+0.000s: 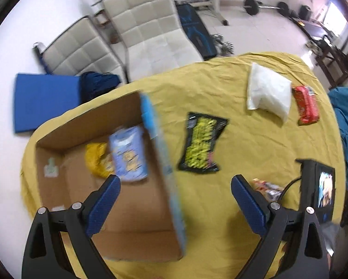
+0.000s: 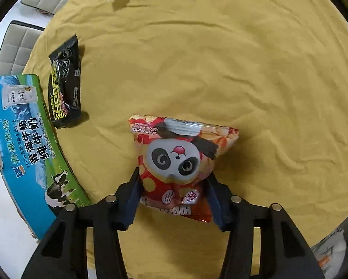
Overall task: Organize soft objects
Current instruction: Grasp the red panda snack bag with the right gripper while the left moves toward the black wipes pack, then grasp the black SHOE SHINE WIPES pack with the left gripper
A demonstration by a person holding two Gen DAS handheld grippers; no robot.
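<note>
A red snack bag with a panda face (image 2: 181,158) lies on the yellow tablecloth (image 2: 243,69). My right gripper (image 2: 174,179) is shut on the bag's lower end, both pads pressing its sides. My left gripper (image 1: 175,182) hangs open with nothing between its fingers, above the right wall of the cardboard box (image 1: 118,214). Inside the box lie a yellow bag (image 1: 96,160) and a light-blue bag (image 1: 128,153). On the cloth are a black-and-yellow bag (image 1: 201,144), a white pillow-like bag (image 1: 267,93) and a red packet (image 1: 306,107).
The box's blue-and-green printed side (image 2: 23,139) stands at the left, the black bag (image 2: 66,83) just beside it. Two beige chairs (image 1: 146,30) and a blue mat (image 1: 44,100) lie beyond the table's far edge. Another white bag (image 2: 329,251) shows at the lower right.
</note>
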